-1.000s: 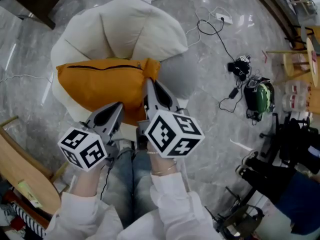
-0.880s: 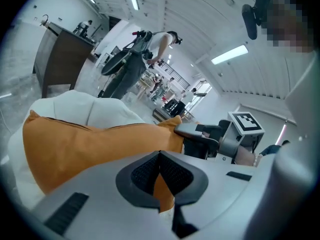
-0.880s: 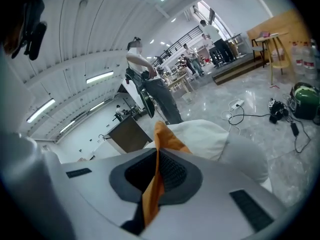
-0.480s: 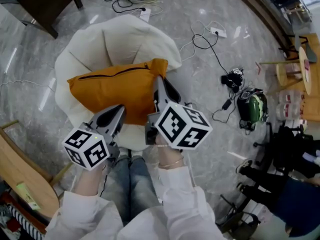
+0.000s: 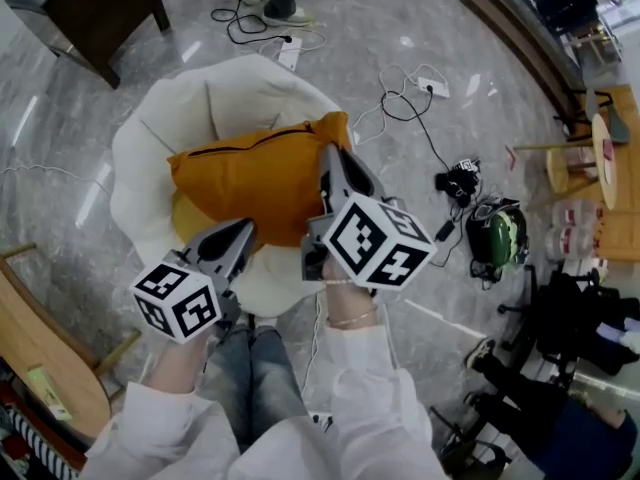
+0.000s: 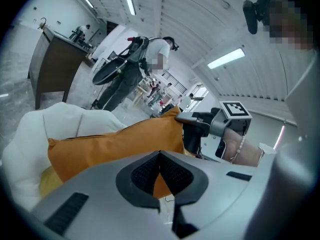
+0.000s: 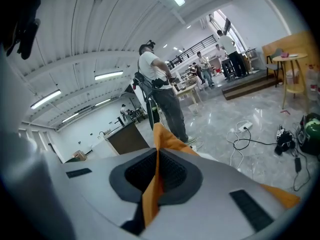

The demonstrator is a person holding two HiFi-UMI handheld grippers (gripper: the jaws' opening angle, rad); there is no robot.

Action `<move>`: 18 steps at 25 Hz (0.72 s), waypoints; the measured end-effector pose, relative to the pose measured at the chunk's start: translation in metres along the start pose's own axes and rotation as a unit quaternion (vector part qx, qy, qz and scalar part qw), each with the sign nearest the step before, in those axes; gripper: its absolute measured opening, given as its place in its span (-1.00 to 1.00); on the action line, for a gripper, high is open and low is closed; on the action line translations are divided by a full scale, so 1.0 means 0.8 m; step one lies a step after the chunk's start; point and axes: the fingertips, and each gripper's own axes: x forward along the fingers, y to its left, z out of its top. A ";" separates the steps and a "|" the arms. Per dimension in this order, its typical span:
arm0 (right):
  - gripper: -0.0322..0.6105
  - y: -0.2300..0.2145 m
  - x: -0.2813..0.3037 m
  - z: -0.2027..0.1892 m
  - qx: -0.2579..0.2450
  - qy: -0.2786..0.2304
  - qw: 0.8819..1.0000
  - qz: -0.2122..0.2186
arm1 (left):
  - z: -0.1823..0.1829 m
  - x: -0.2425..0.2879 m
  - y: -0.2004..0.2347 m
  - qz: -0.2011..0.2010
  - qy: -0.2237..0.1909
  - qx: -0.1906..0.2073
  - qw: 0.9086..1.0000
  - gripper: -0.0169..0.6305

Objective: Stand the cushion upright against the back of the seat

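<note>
An orange cushion (image 5: 255, 173) with a dark zip along its far edge hangs over the white padded seat (image 5: 165, 118), lifted off the seat pad. My right gripper (image 5: 330, 160) is shut on the cushion's right corner; in the right gripper view a fold of orange fabric (image 7: 167, 136) runs between the closed jaws of the right gripper (image 7: 156, 156). My left gripper (image 5: 243, 233) is at the cushion's near lower edge. In the left gripper view the left gripper (image 6: 160, 156) is closed with orange fabric showing in the gap, and the cushion (image 6: 115, 144) spreads ahead before the white seat back (image 6: 55, 121).
Cables and a power strip (image 5: 410, 93) lie on the grey marble floor to the right. A dark cabinet (image 5: 100, 18) stands at the far left, curved wooden furniture (image 5: 40, 348) at the near left. A green bag (image 5: 497, 240) and a stool (image 5: 585, 148) are at the right. A person (image 7: 162, 94) stands behind the seat.
Both grippers have risen and carried the cushion up off the seat pad and farther from me. The cushion's right corner now sits higher than before.
</note>
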 end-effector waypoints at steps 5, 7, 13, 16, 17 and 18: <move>-0.84 -0.007 0.013 0.026 -0.007 -0.005 1.000 -0.004 | 0.003 0.015 -0.007 -0.004 0.006 0.000 1.000 -0.92; -0.84 -0.015 0.020 0.026 0.001 -0.004 1.000 -0.004 | 0.004 0.025 -0.009 -0.006 0.008 0.001 1.000 -0.92; -0.84 -0.021 0.043 0.021 -0.019 -0.003 1.000 0.010 | 0.001 0.041 -0.015 -0.008 0.013 0.006 1.000 -0.92; -0.84 -0.013 0.059 0.018 -0.014 0.005 0.999 0.036 | 0.000 0.041 -0.015 -0.004 0.010 0.005 1.000 -0.92; -0.84 -0.012 0.064 0.019 -0.012 0.006 0.999 0.039 | -0.001 0.042 -0.014 -0.003 0.009 0.004 1.000 -0.92; -0.84 -0.011 0.068 0.019 -0.011 0.006 0.999 0.041 | -0.002 0.042 -0.013 -0.003 0.010 0.004 1.000 -0.92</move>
